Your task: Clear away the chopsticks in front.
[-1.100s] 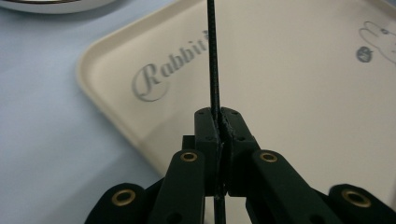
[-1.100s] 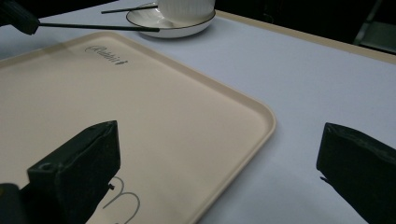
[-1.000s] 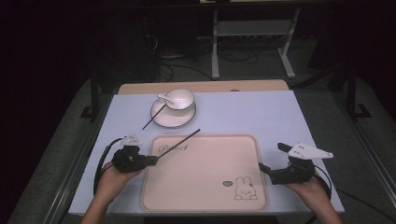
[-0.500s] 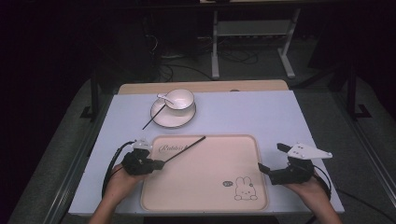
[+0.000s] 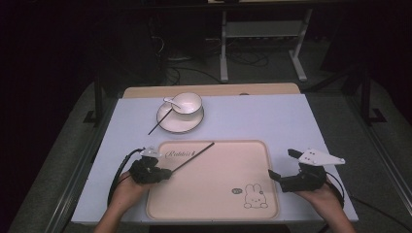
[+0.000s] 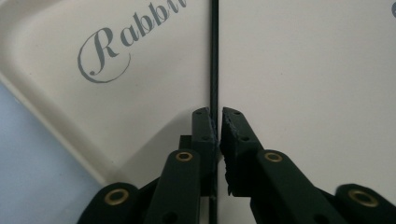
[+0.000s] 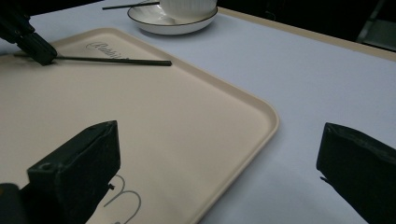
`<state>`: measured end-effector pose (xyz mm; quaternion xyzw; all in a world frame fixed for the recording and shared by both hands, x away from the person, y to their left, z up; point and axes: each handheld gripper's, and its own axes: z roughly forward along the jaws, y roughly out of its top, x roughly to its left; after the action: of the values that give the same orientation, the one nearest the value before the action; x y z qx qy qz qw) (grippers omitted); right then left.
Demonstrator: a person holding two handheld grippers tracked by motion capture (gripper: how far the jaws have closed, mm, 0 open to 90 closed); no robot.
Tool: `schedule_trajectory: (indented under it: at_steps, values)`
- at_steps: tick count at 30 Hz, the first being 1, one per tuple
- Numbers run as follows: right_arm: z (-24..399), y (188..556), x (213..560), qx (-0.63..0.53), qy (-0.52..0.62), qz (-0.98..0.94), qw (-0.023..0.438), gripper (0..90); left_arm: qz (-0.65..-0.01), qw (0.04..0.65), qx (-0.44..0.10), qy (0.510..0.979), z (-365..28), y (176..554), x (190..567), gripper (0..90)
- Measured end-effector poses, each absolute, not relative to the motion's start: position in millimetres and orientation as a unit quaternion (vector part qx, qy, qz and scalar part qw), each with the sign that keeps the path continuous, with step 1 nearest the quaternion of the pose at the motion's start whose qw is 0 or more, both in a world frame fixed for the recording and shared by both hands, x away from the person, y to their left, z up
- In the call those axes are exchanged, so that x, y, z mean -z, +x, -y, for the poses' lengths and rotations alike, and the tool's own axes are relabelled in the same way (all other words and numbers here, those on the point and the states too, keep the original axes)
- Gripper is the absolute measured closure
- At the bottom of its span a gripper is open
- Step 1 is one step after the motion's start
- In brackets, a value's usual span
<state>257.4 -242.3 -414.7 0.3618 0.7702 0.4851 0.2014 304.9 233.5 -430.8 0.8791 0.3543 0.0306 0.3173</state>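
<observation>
Left tongs [image 6: 218,122] pinch black chopstick [image 6: 214,56] over tray [image 5: 218,204], jaws just easing — right tongs [image 5: 284,167] gape wide.

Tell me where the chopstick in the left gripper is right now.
In the high view the black chopstick lies slantwise over the tray's upper left part, beside the "Rabbit" lettering, its near end between the jaws of the left gripper, which have just been opening.

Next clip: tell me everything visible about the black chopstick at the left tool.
The black chopstick is a thin, straight, dark stick, matte-looking. It lies slantwise over the beige tray, crossing the "Rabbit" lettering, its far tip near the tray's back rim. Its near end sits between the jaws of the left tool, which have just been opening slightly; whether the pads press on it I cannot tell. Nothing else touches it.
</observation>
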Motion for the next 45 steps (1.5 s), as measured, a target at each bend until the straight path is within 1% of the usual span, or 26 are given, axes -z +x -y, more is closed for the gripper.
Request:
schedule_trajectory:
  at_steps: [2, 3, 5, 6, 7, 9, 10, 13, 17, 24, 31, 33, 38, 40, 43, 44, 45]
  values:
    - [242, 257, 415, -0.485, 0.361, -0.771, 0.202, 0.0, -0.354, 0.317, -0.03, 0.879, -234, 305, 430, 78.7]
    - [242, 257, 415, -0.484, 0.361, -0.771, 0.201, 0.0, -0.355, 0.316, -0.032, 0.88, -234, 305, 430, 78.7]
    - [242, 258, 415, -0.484, 0.361, -0.771, 0.201, 0.0, -0.358, 0.325, -0.031, 0.875, -235, 306, 427, 72.5]
    - [242, 258, 415, -0.485, 0.362, -0.771, 0.201, 0.0, -0.36, 0.329, -0.031, 0.872, -236, 308, 425, 66.8]
    - [243, 258, 415, -0.484, 0.363, -0.77, 0.201, 0.0, -0.367, 0.338, -0.044, 0.866, -238, 312, 420, 56.0]
    - [242, 259, 416, -0.482, 0.365, -0.771, 0.2, 0.0, -0.373, 0.344, -0.054, 0.86, -239, 314, 418, 41.0]
    - [242, 259, 416, -0.482, 0.365, -0.771, 0.2, 0.0, -0.379, 0.348, -0.059, 0.855, -240, 317, 416, 41.0]
    - [243, 259, 416, -0.483, 0.365, -0.77, 0.201, 0.0, -0.386, 0.349, -0.064, 0.852, -241, 330, 410, 27.2]
    - [244, 259, 416, -0.484, 0.367, -0.768, 0.201, 0.0, -0.384, 0.351, -0.075, 0.851, -239, 347, 397, 18.7]
    - [244, 259, 416, -0.484, 0.366, -0.769, 0.2, 0.0, -0.373, 0.343, -0.091, 0.857, -233, 377, 377, 15.2]
    - [244, 259, 416, -0.486, 0.365, -0.768, 0.201, 0.0, -0.384, 0.328, -0.111, 0.856, -237, 407, 368, 15.4]
    - [244, 259, 416, -0.486, 0.365, -0.768, 0.201, 0.0, -0.391, 0.326, -0.116, 0.853, -240, 417, 366, 16.9]
    - [244, 259, 416, -0.487, 0.364, -0.768, 0.201, 0.0, -0.409, 0.318, -0.134, 0.845, -246, 444, 370, 26.9]
    - [244, 259, 416, -0.486, 0.365, -0.768, 0.2, 0.0, -0.415, 0.32, -0.134, 0.841, -248, 453, 373, 33.7]
    - [245, 259, 416, -0.487, 0.366, -0.768, 0.199, 0.0, -0.419, 0.319, -0.145, 0.837, -249, 463, 378, 48.5]
    - [245, 259, 416, -0.487, 0.366, -0.768, 0.199, 0.0, -0.421, 0.318, -0.145, 0.837, -249, 467, 379, 48.5]
    - [245, 260, 417, -0.486, 0.366, -0.768, 0.198, 0.0, -0.423, 0.313, -0.149, 0.837, -249, 471, 381, 50.7]
